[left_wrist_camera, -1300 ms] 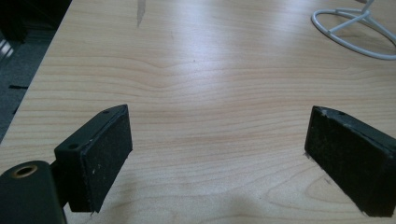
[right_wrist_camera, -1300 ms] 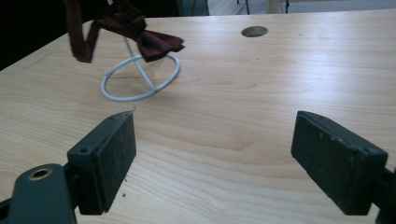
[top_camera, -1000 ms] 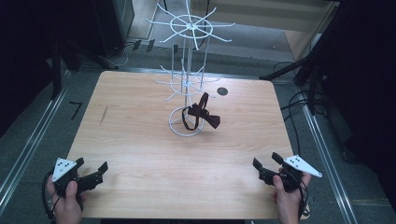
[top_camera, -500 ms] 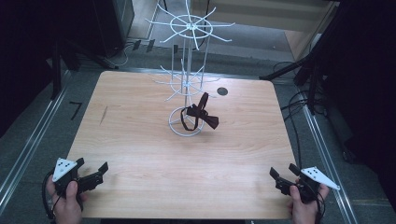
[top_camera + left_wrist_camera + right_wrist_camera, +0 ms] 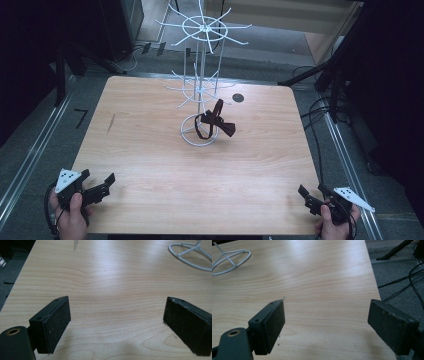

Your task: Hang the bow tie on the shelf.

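Item one, near-left corner of the wooden table (image 5: pixel 150 150): the left gripper (image 5: pixel 100 186) is sitting in the person's left hand (image 5: pixel 74 220), jaws spread wide with nothing between them. Its own view is showing both black pads (image 5: pixel 56 323) hovering over bare wood grain, with an arc of the white ring base (image 5: pixel 190 257) curving in at the upper right, well apart from the jaws.

Item two, table centre: a white wire display rack (image 5: pixel 201 60) is standing upright on a round ring base (image 5: pixel 192 137), with two tiers of radiating hooks above it. A dark brown bow tie (image 5: pixel 216 120) is hanging at the foot of the rack, draping over the right side of the ring, its strap looping inside the ring. It is lying well apart from both grippers, ahead and to the right of the left one, ahead and to the left of the right one. A small dark round spot (image 5: pixel 238 98) is showing on the table behind the rack.

Item three, near-right corner: the right gripper (image 5: pixel 311 192) is resting in the right hand (image 5: pixel 334 227), jaws likewise parted and empty. Its view is showing the pads (image 5: pixel 272 326) over the table's right edge, grey floor and black cables (image 5: pixel 409 282) beyond.
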Motion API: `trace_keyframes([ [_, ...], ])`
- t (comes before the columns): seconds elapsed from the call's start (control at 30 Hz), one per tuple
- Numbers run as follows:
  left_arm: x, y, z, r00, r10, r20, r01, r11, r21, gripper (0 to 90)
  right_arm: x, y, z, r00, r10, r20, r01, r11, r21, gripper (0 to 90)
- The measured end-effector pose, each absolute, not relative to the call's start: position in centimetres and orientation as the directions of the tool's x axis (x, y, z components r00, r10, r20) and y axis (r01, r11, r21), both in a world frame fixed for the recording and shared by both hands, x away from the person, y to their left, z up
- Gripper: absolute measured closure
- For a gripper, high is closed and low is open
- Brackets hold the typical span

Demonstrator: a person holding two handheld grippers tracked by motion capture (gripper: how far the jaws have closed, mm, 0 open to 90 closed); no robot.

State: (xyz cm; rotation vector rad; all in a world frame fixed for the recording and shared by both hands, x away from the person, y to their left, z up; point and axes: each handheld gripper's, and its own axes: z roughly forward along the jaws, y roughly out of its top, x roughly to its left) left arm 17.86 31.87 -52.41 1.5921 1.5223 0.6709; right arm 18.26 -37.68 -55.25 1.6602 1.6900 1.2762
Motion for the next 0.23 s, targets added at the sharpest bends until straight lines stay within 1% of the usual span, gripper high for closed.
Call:
trace_keyframes([
  [0.23,17.85,31.91,-52.42,0.128,0.979,-0.159,0.545,0.065,0.836,8.1,18.2,-37.81,-55.28,-0.17,0.937,0.304,0.531,-0.172,0.829,15.0],
])
